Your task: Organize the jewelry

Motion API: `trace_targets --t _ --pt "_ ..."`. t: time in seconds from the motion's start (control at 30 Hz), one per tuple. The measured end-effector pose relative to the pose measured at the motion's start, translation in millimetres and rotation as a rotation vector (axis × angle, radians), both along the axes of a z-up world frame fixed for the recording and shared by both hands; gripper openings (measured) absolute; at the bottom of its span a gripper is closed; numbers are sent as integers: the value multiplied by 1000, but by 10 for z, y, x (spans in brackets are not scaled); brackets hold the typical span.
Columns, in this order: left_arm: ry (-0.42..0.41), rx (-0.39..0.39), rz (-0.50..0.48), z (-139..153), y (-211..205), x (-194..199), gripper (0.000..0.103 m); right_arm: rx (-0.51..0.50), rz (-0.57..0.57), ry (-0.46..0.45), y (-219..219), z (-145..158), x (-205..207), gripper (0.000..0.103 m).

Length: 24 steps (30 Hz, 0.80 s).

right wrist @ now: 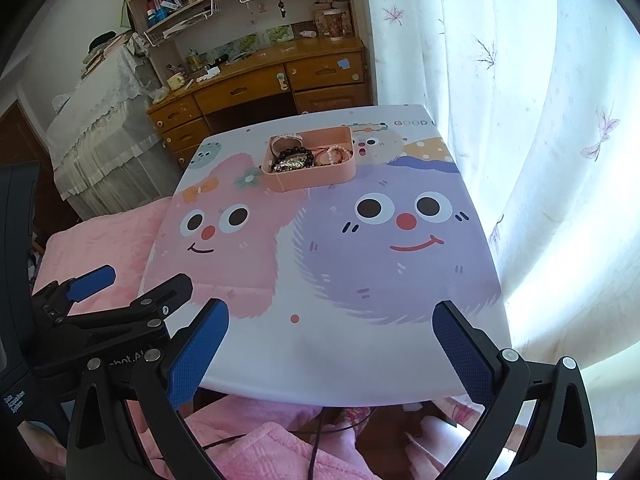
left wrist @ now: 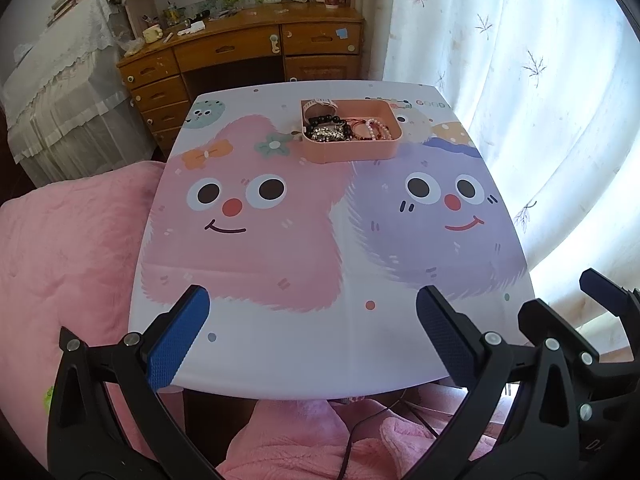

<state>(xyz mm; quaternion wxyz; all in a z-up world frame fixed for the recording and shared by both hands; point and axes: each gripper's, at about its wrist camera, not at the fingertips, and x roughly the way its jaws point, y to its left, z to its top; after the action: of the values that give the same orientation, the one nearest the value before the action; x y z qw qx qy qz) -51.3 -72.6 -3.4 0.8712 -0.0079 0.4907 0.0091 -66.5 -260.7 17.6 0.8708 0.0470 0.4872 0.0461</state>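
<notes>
A pink tray (left wrist: 352, 148) (right wrist: 316, 178) stands at the far side of the cartoon-print table (left wrist: 320, 344) (right wrist: 328, 360). It holds a black bead bracelet (left wrist: 330, 120) (right wrist: 294, 154), a glittery dark piece (left wrist: 326, 134) (right wrist: 290, 165), pink and white bead bracelets (left wrist: 378, 128) (right wrist: 336, 154) and a pale watch band (left wrist: 316, 104) (right wrist: 284, 138). My left gripper (left wrist: 312, 312) is open and empty over the table's near edge. My right gripper (right wrist: 330, 328) is open and empty beside it, also at the near edge. Each shows at the side of the other's view.
A pink blanket (left wrist: 68, 248) lies left of and below the table. A white curtain (left wrist: 540, 100) hangs at the right. A wooden desk with drawers (left wrist: 240, 52) stands behind the table. A black cable (right wrist: 320, 432) runs under the near edge.
</notes>
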Motion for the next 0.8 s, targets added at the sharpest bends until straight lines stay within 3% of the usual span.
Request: trace_targets --t 0.8 --pt "47 10 2 -115 42 1 103 14 -21 54 17 -172 96 103"
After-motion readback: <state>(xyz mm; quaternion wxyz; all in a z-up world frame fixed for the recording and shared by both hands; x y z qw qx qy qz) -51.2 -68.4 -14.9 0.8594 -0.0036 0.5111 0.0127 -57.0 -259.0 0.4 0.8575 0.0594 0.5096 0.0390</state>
